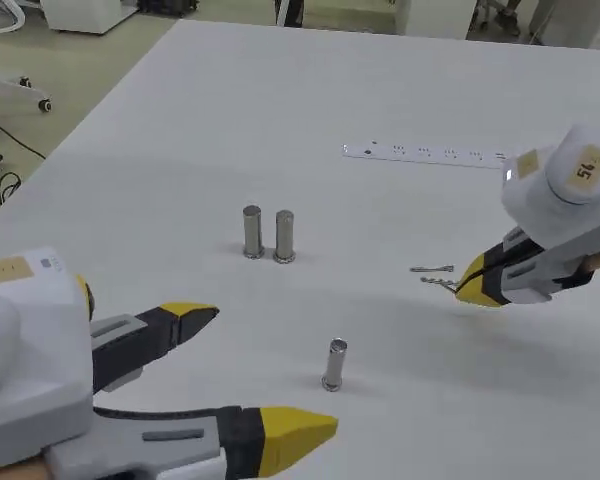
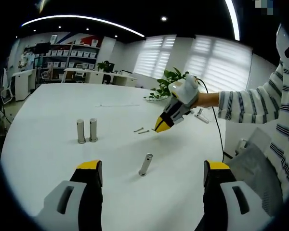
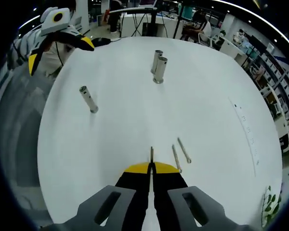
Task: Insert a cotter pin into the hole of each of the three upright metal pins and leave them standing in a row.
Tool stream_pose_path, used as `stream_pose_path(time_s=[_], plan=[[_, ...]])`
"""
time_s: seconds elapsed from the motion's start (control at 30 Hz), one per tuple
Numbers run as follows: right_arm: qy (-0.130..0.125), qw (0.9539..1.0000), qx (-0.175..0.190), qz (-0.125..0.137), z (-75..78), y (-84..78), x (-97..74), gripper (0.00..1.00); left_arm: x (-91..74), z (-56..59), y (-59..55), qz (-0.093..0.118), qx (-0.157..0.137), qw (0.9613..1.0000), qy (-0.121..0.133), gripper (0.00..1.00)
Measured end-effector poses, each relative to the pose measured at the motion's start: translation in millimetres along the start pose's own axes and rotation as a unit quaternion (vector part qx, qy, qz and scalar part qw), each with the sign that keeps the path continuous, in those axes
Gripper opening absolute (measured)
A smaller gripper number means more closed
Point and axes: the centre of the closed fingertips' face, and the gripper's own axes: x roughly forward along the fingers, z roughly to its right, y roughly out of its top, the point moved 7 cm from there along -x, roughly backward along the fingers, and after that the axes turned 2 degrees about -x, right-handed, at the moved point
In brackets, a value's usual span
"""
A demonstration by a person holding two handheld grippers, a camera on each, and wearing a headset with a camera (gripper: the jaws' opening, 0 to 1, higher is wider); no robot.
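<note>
Two upright metal pins (image 1: 253, 232) (image 1: 284, 236) stand side by side mid-table; a third metal pin (image 1: 335, 363) stands alone nearer me. My left gripper (image 1: 255, 372) is open at the lower left, jaws spread wide and nothing between them, a short way left of the lone pin (image 2: 145, 164). My right gripper (image 3: 151, 166) is shut on a cotter pin (image 3: 151, 154) that sticks out of its tips, low over the table. Two more cotter pins (image 3: 176, 157) (image 3: 184, 150) lie just right of it. In the head view the right gripper (image 1: 470, 287) sits at the right beside a cotter pin (image 1: 432, 268).
A white power strip (image 1: 420, 152) lies across the table behind the right gripper. A person's striped sleeve (image 2: 250, 106) holds that gripper. Office chairs and desks stand beyond the table's far and left edges. Bare white tabletop (image 1: 160, 170) surrounds the pins.
</note>
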Motion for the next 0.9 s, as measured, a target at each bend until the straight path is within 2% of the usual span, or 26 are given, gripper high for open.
stream_pose_path(time_s=[0.1, 0.33, 0.5, 0.7, 0.77, 0.83, 0.9], plan=[[-0.01, 0.9998, 0.005, 0.018, -6.8, 0.3, -6.2, 0.02, 4.3, 3.8, 2.4, 0.004, -0.022, 0.9997, -0.005, 0.83], [-0.044, 0.9963, 0.013, 0.073, -22.3, 8.4, -23.9, 0.02, 11.0, 6.5, 6.0, 0.004, -0.027, 0.9996, -0.006, 0.76], [-0.072, 0.9911, 0.005, 0.112, -31.9, 17.7, -36.5, 0.02, 16.9, 8.5, 13.5, 0.008, -0.026, 0.9996, -0.012, 0.75], [-0.088, 0.9871, -0.007, 0.133, -46.0, 24.5, -44.6, 0.02, 26.2, 10.6, 23.6, 0.004, -0.028, 0.9994, -0.022, 0.72], [-0.093, 0.9858, -0.012, 0.139, -49.9, 26.5, -46.6, 0.02, 29.5, 11.3, 26.8, 0.003, -0.055, 0.9982, -0.024, 0.7], [-0.106, 0.9836, -0.034, 0.142, -53.1, 27.5, -49.3, 0.02, 31.3, 11.0, 30.2, 0.009, -0.08, 0.9964, -0.027, 0.65], [-0.107, 0.983, -0.039, 0.144, -53.4, 26.2, -50.2, 0.02, 32.6, 9.4, 33.9, 0.015, -0.074, 0.9968, -0.027, 0.62]])
